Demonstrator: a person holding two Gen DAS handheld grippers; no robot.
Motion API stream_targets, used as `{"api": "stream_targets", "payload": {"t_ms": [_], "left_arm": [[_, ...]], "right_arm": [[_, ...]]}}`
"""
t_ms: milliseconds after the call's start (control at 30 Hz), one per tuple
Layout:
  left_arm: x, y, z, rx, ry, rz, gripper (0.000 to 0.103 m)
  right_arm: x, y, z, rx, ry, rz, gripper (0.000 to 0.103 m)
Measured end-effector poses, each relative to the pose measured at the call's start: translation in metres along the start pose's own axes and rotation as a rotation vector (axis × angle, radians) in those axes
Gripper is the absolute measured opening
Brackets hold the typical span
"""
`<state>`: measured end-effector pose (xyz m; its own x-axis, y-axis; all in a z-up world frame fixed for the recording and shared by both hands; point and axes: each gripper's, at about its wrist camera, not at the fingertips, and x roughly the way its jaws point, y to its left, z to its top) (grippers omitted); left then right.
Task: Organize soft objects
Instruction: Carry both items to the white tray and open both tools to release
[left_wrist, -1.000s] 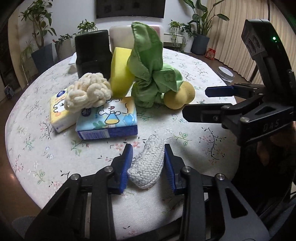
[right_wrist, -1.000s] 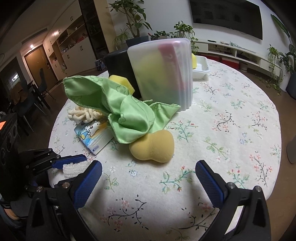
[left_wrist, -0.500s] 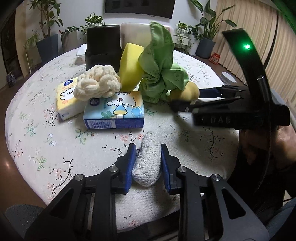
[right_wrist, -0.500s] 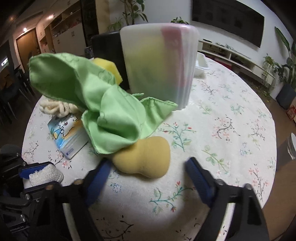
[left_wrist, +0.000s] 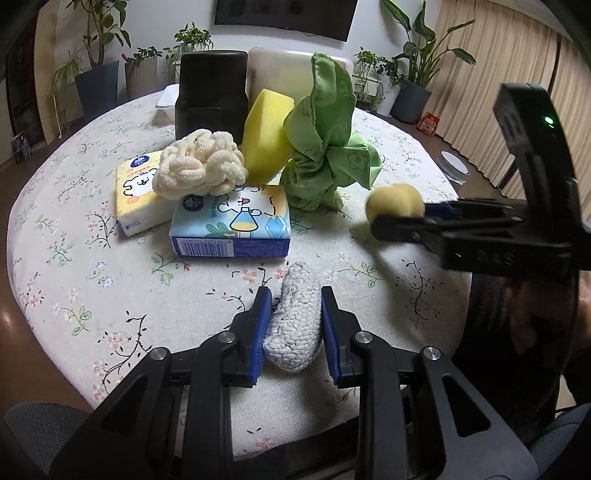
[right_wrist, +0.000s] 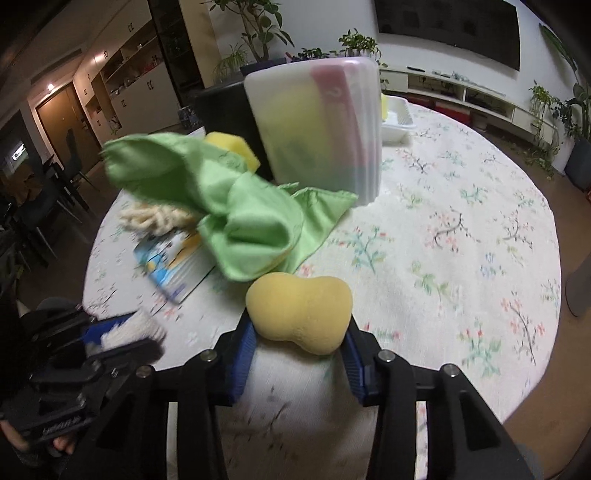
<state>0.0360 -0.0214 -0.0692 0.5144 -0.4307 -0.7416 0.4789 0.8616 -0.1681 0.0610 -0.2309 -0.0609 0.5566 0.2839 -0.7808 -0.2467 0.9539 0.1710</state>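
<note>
Between the left gripper (left_wrist: 293, 325) fingers, a knitted pad (left_wrist: 293, 326) is pinched; the right gripper (right_wrist: 299, 343) fingers pinch a yellow sponge (right_wrist: 299, 312). Both sit low over the bench (right_wrist: 461, 236). Advise light, even squeeze, lifting clear of the green cloth (right_wrist: 236, 218).

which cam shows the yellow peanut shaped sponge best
The right wrist view: the yellow sponge fills the centre, its whole peanut shape clear between the right gripper pads. The left wrist view shows only one rounded end.

Each hand-held gripper, left (left_wrist: 293, 328) and right (right_wrist: 297, 341), is clamped.
</note>
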Motion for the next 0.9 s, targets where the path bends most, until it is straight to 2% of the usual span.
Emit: {"api": "stream_targets", "payload": {"t_ms": [267,500,600,733,900], "left_arm": [[-0.019,0.007,0.005,-0.014,-0.019,0.016,0.024],[-0.046,0.038,0.025,-0.059,-0.056,0.058,0.024],[-0.056,0.057,0.041,-0.070,-0.076,0.087,0.024],[-0.065,0.088,0.068,-0.103,-0.095,0.106,0.024],[-0.067,0.115,0.115,-0.068,-0.122,0.148,0.024]], "right_arm": [[-0.027,0.005,-0.012,-0.018,0.043,0.046,0.046],[-0.049,-0.006,-0.011,-0.029,0.100,0.090,0.046],[-0.059,-0.021,-0.002,-0.027,0.102,0.078,0.046],[-0.072,-0.052,0.021,-0.025,0.083,0.017,0.046],[-0.081,-0.089,0.062,-0.028,0.045,-0.056,0.046]]}}
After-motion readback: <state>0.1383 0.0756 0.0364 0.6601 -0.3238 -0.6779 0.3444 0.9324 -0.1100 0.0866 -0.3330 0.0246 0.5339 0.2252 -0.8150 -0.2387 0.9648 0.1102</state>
